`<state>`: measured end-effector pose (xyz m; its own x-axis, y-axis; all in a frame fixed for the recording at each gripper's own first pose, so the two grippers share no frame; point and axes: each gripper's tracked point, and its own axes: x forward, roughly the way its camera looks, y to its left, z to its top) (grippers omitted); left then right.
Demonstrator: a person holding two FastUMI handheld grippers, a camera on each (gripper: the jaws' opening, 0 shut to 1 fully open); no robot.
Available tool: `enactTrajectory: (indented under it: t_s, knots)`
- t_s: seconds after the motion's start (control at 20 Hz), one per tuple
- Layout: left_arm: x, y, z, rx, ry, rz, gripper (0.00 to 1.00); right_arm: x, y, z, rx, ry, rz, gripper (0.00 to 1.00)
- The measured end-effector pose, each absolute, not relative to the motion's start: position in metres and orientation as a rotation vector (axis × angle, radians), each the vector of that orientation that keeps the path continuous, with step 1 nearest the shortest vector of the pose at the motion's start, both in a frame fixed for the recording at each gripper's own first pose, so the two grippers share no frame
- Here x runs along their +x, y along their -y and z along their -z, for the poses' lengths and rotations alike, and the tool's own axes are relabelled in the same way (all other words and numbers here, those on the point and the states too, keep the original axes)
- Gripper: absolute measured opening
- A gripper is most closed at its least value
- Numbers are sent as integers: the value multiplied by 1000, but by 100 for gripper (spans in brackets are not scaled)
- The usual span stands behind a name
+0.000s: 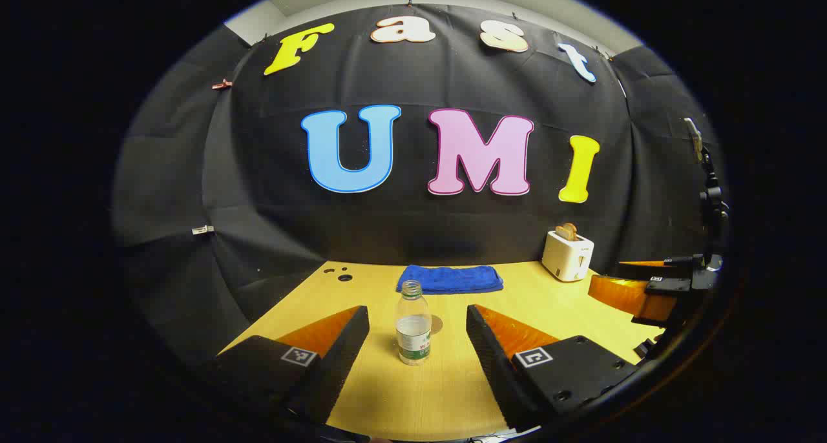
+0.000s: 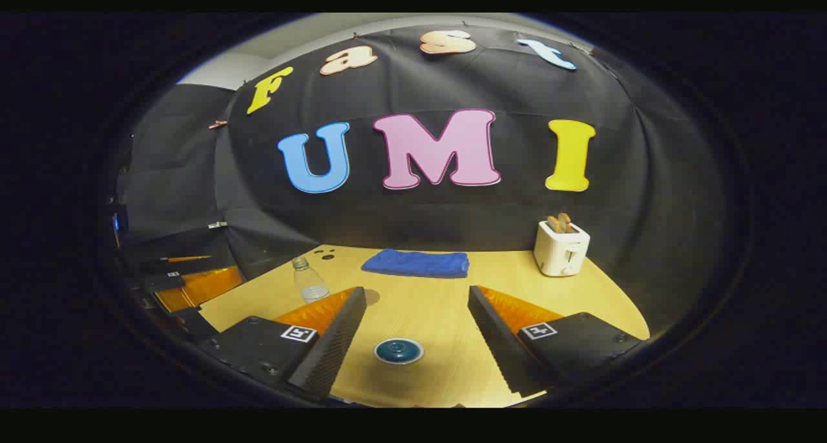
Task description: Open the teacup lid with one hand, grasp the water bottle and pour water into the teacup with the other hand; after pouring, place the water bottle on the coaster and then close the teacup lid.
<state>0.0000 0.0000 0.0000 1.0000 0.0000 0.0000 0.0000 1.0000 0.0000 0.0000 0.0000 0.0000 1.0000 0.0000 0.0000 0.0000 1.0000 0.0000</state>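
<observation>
Both tongs are spread wide and empty: the left gripper (image 1: 417, 339) is lined up on the uncapped water bottle (image 1: 413, 327), the right gripper (image 2: 417, 330) on the lidded teacup (image 2: 399, 350), which is set just right of the bottle. Beyond the bottle, a small round coaster (image 1: 437, 324) is seen, then a blue towel (image 1: 450, 279) and a toaster (image 1: 567, 254). Since the bottle is capless, water could be spilled by a hard squeeze or tilted lift.

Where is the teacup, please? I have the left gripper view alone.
Observer: In the right gripper view, the teacup sits between the open jaws of the right gripper.
Operator: Is it covered?
Observer: Yes, the lid appears to be in place, knob up.
Operator: Where is the bottle relative to it?
Observer: The bottle stands farther back and to the left in that view, apart from the teacup.
</observation>
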Motion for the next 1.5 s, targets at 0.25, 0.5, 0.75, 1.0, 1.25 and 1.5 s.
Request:
enactTrajectory:
  t_s: [0.25,0.5,0.75,1.0,1.25,1.5]
  knots:
    - [7,3,1,14,3,3,95,14,-21,2,-24,-13,-67,98]
    - [12,3,7,19,-11,0,95,18,-23,6,-8,-27,-82,98]
    - [19,4,14,23,-28,0,95,24,-23,13,-15,-41,-102,99]
    - [30,-2,27,29,-52,-18,95,37,-28,26,-22,-49,-122,98]
    - [50,-4,64,16,-95,0,95,59,-29,75,-23,-84,-117,98]
    - [68,1,108,39,-126,63,96,85,-20,124,-14,-94,-93,98]
